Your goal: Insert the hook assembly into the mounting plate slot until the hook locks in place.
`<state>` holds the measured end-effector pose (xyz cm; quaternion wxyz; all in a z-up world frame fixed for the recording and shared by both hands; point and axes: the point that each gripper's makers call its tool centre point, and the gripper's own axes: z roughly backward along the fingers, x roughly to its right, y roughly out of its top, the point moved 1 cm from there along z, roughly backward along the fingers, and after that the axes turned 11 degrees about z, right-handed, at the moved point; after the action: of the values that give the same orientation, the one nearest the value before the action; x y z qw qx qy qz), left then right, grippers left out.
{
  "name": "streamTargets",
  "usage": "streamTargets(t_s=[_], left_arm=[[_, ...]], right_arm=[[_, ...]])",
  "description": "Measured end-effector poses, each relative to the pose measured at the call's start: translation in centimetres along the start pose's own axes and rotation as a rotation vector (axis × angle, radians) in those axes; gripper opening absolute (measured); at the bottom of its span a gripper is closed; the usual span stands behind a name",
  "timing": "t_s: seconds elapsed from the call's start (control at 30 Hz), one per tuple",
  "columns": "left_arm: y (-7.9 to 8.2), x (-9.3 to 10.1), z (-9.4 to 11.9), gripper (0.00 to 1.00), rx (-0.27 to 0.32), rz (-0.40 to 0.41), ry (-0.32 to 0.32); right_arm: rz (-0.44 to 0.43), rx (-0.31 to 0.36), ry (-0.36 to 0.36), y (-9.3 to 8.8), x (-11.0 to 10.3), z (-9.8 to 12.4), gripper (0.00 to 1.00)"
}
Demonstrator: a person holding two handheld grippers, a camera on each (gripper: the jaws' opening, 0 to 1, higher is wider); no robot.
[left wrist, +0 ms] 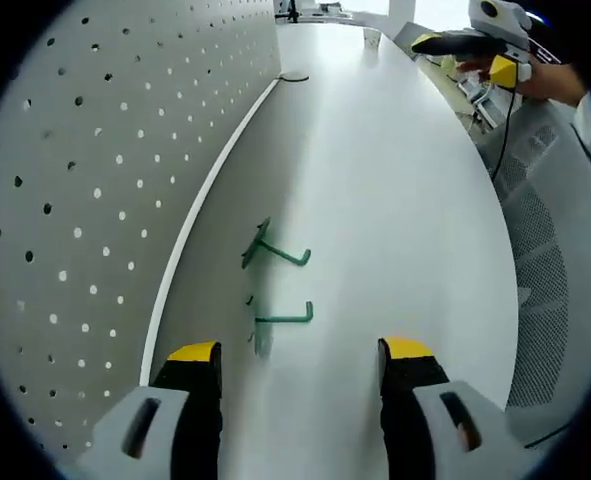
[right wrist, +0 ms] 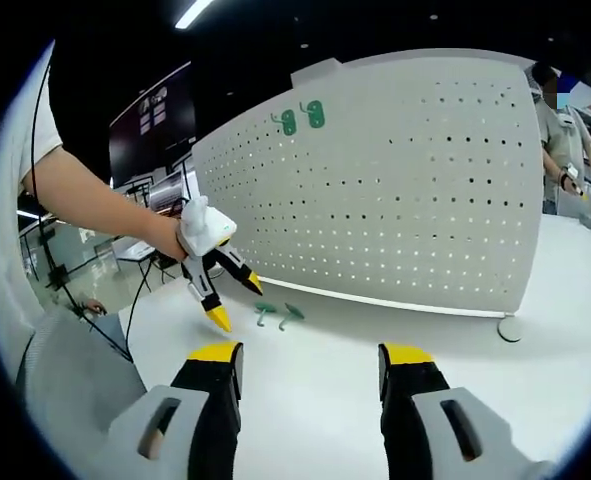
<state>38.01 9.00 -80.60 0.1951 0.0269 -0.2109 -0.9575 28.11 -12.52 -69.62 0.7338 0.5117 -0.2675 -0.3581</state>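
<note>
Two green hooks lie loose on the white table beside the pegboard (left wrist: 85, 230), one farther (left wrist: 275, 250) and one nearer (left wrist: 283, 318). My left gripper (left wrist: 301, 350) stands open just short of the nearer hook, with nothing between its jaws. In the right gripper view the same two hooks (right wrist: 265, 312) (right wrist: 292, 314) lie at the pegboard's (right wrist: 415, 200) foot. The left gripper (right wrist: 237, 300) hovers open beside them, held by a hand. My right gripper (right wrist: 310, 355) is open and empty, well back from the hooks. It shows at the far table end (left wrist: 463, 57).
Two green hooks (right wrist: 301, 117) hang near the pegboard's top edge. A round foot (right wrist: 511, 328) props the board on the table. A person (right wrist: 550, 130) stands behind the board's right end. The table's curved edge (left wrist: 505, 260) drops off at the right.
</note>
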Motion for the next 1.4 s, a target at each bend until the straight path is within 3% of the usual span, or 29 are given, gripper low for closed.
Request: streamTargets(t_s=[0.7,1.2,1.4], left_arm=[[-0.4,-0.4,-1.5,0.61,-0.049,-0.052,-0.025],[-0.3,-1.0,-1.7,0.60,-0.026,-0.025,-0.054],[-0.1,-1.4,-1.7,0.54,-0.021,-0.018,-0.050]], right_arm=[[-0.015,0.003,-0.007,-0.2,0.3,0.0,0.51],[-0.028,0.004,-0.013,-0.2,0.5,0.1,0.49],[-0.039,0.010,-0.006,0.0,0.4,0.1,0.49]])
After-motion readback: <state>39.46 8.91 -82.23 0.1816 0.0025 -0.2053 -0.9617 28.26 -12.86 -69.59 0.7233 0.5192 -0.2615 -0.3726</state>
